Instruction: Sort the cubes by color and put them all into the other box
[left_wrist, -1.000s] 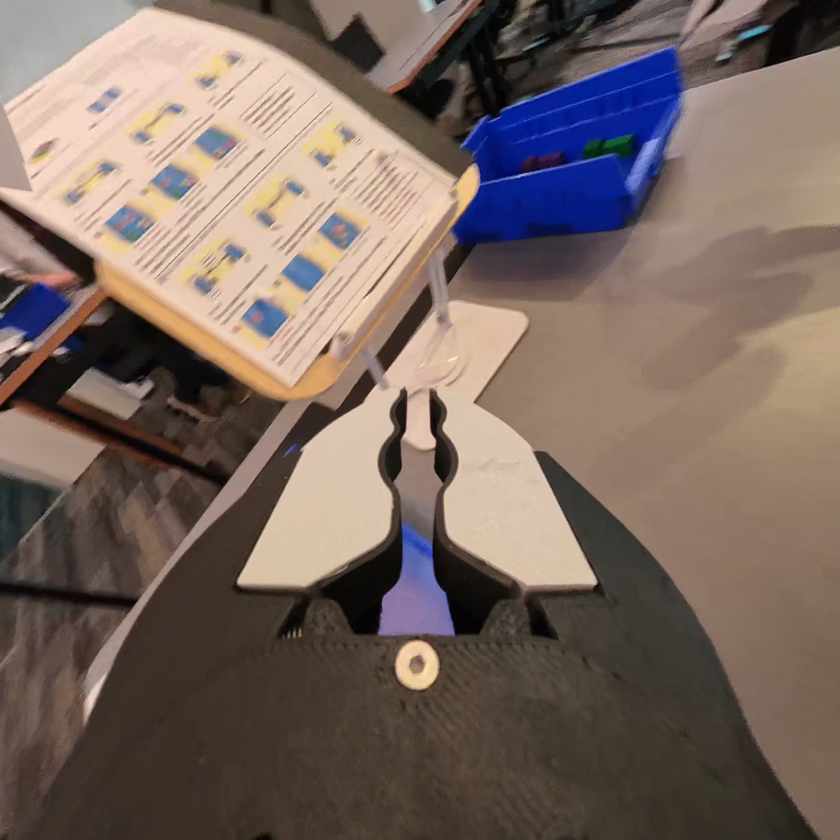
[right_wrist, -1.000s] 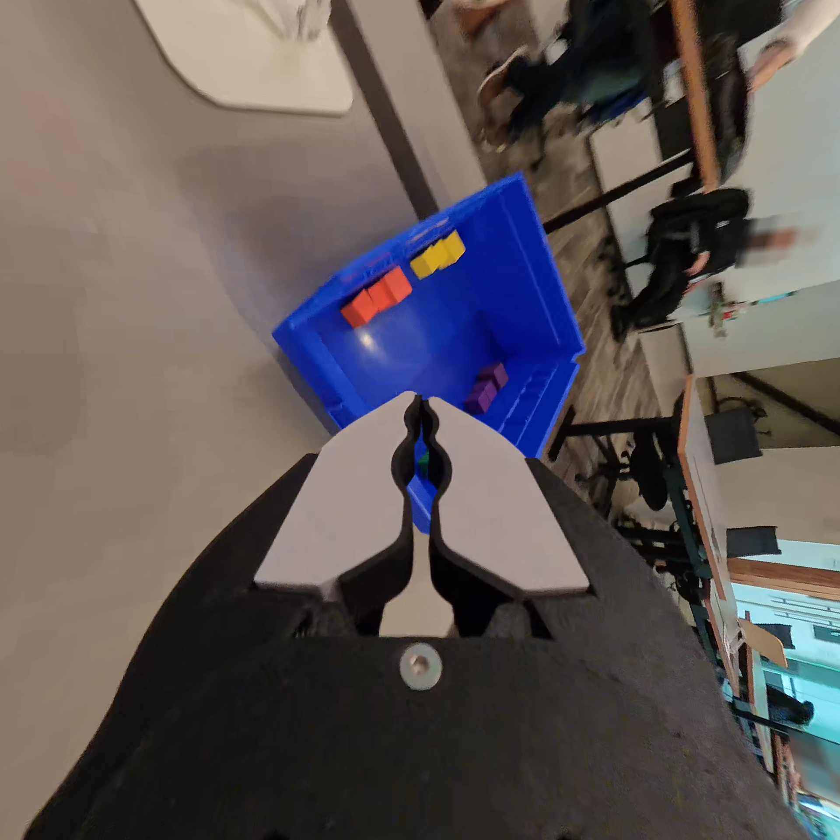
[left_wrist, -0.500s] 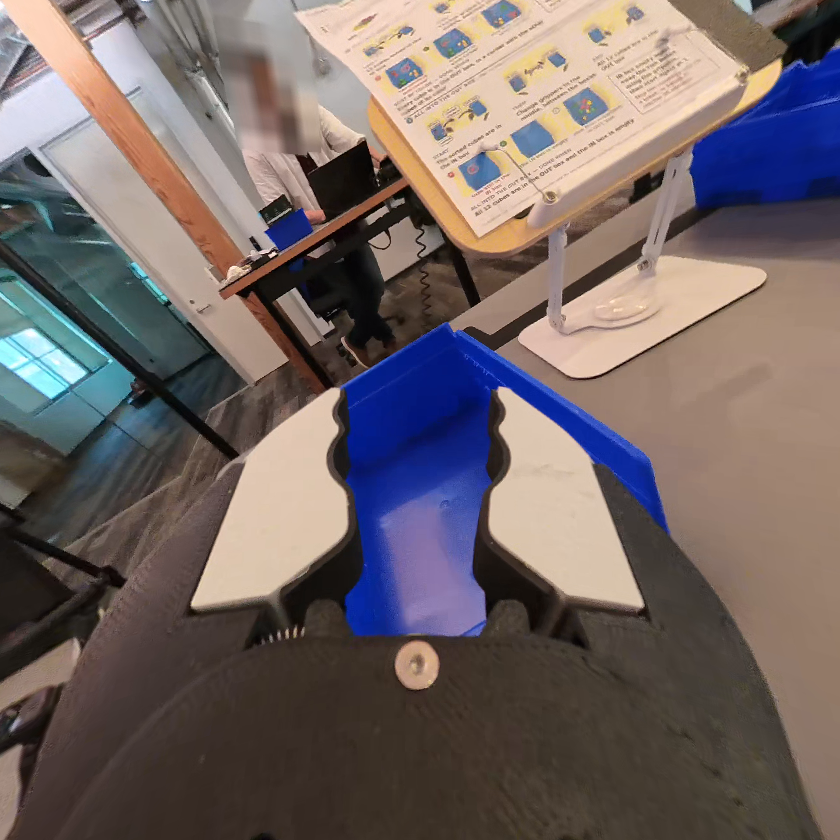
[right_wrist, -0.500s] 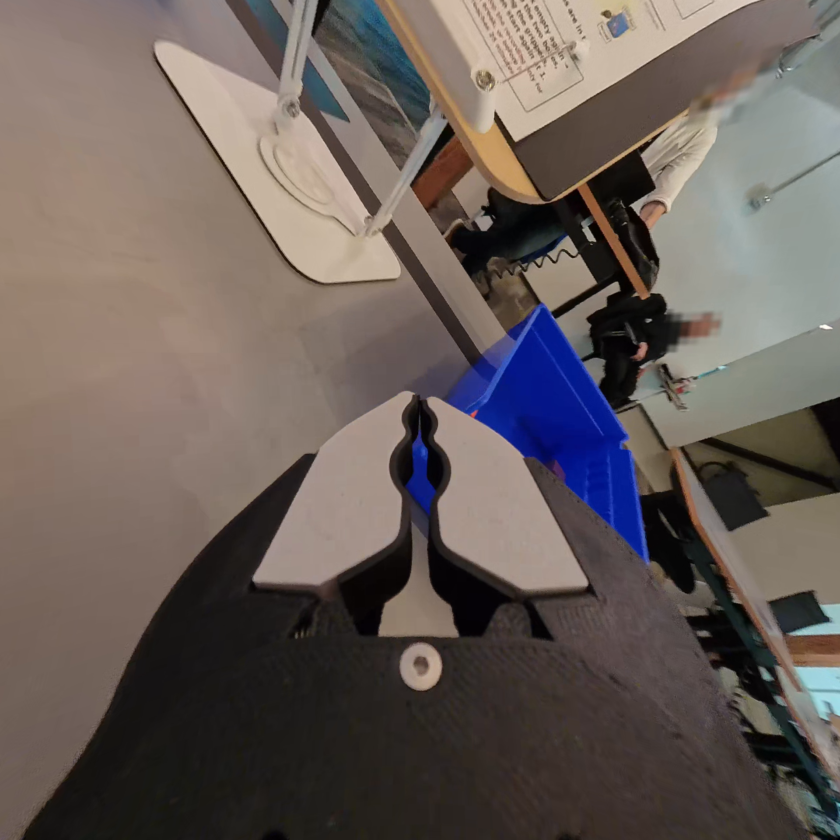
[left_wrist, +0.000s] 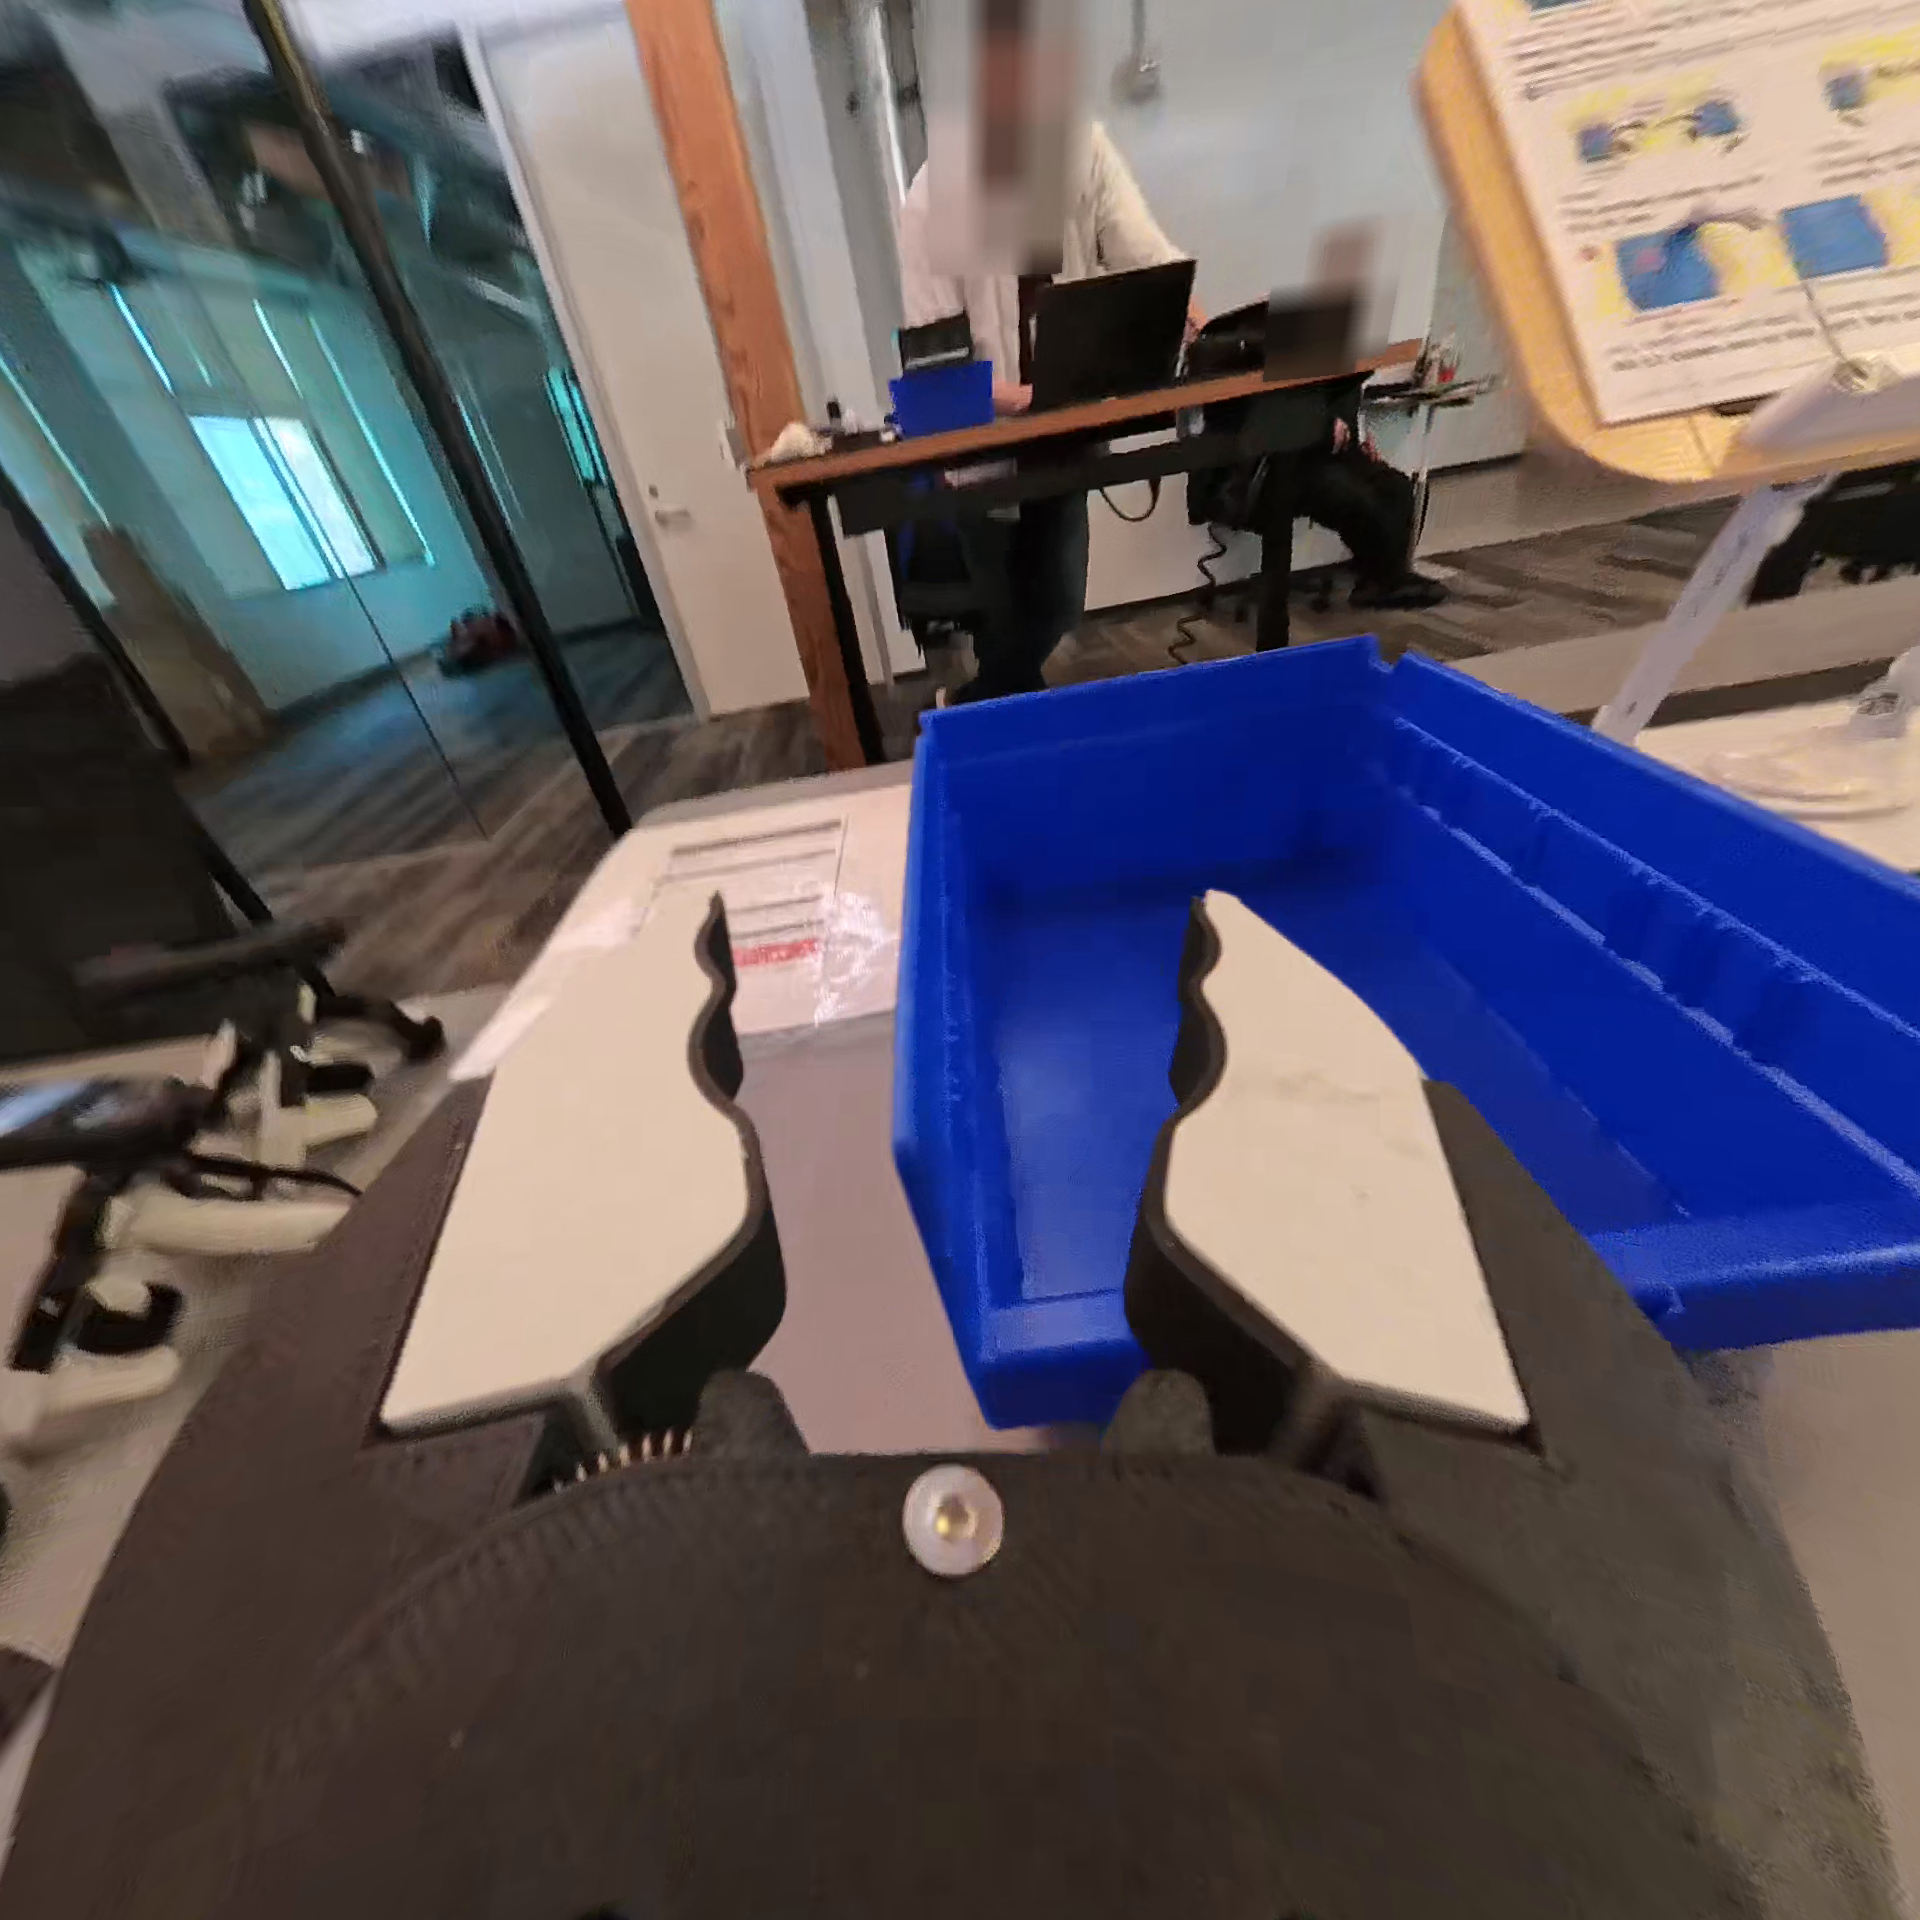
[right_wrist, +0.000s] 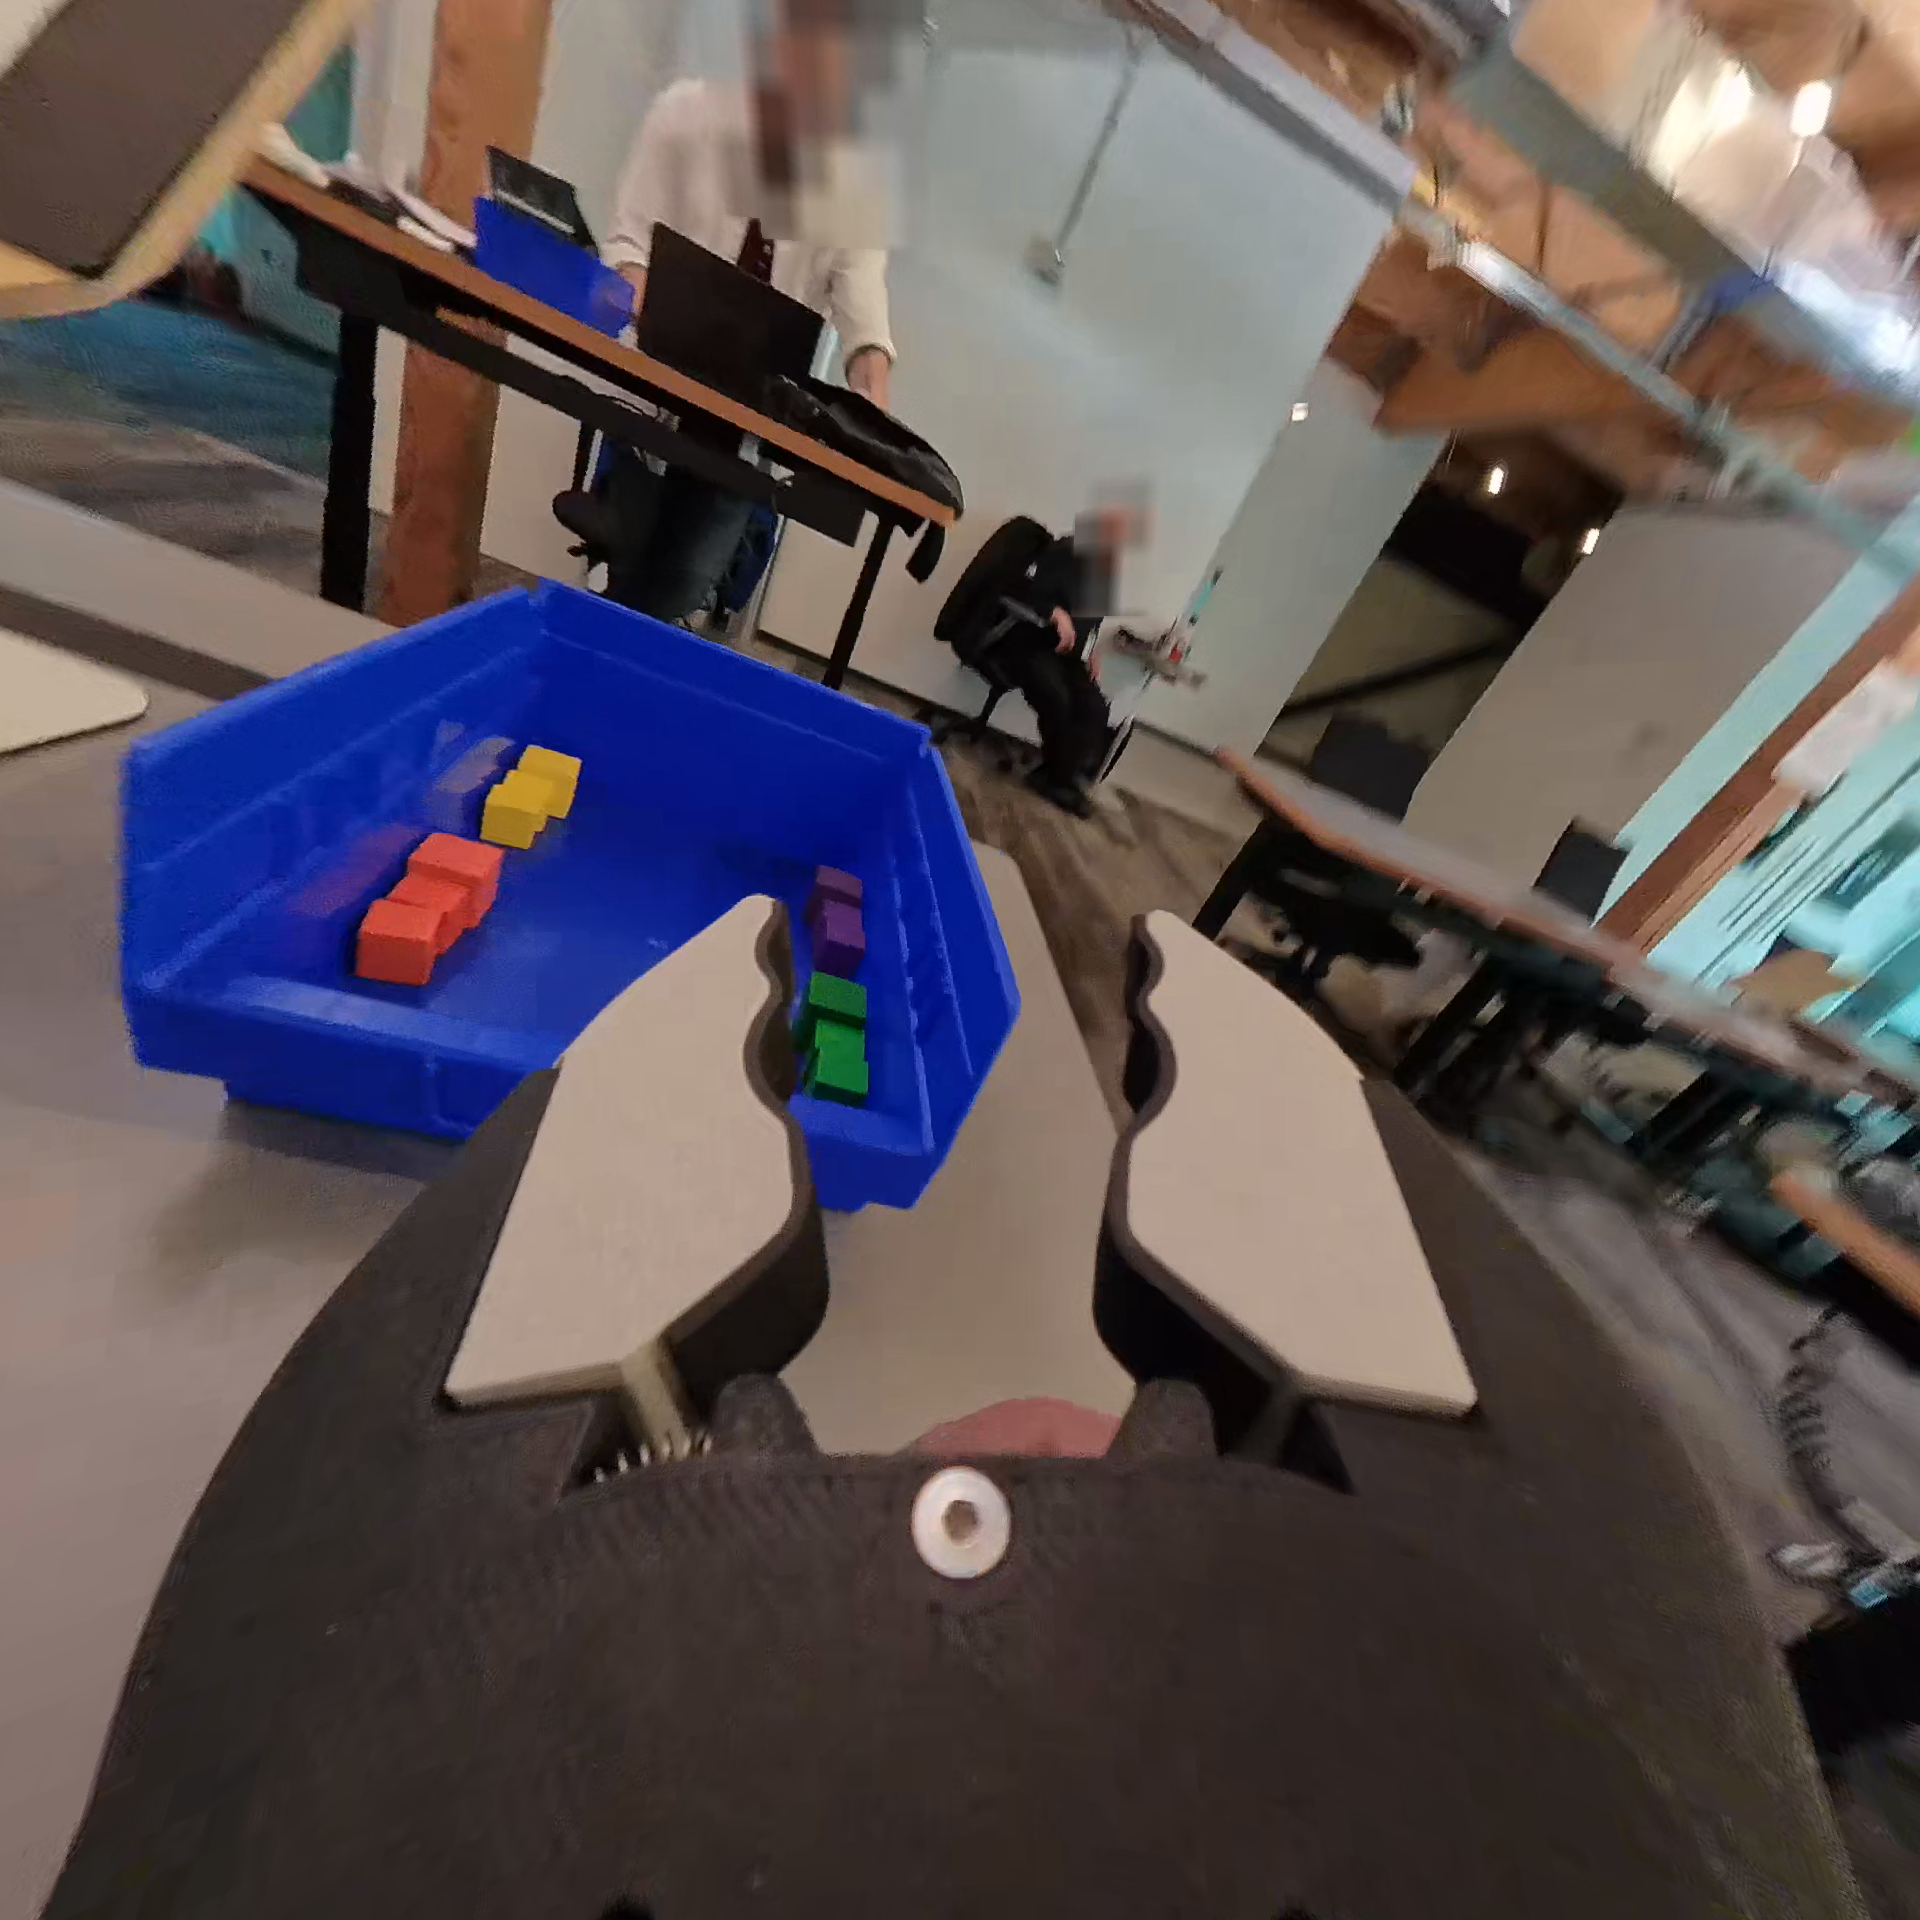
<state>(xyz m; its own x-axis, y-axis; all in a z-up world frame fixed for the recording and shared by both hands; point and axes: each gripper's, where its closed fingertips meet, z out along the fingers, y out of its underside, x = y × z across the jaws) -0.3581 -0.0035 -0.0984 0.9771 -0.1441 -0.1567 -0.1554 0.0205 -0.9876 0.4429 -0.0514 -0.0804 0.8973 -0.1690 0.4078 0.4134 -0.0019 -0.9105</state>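
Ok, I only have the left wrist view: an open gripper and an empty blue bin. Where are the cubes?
Observer: In the other blue bin, seen from the right wrist; none lie on the table there.
Operator: Sorted?
Observer: Yes, grouped by colour: red cubes and yellow cubes along one side, purple cubes and green cubes along the other.
Operator: Is the right gripper holding anything?
Observer: No, the right gripper is open with nothing between its fingers.
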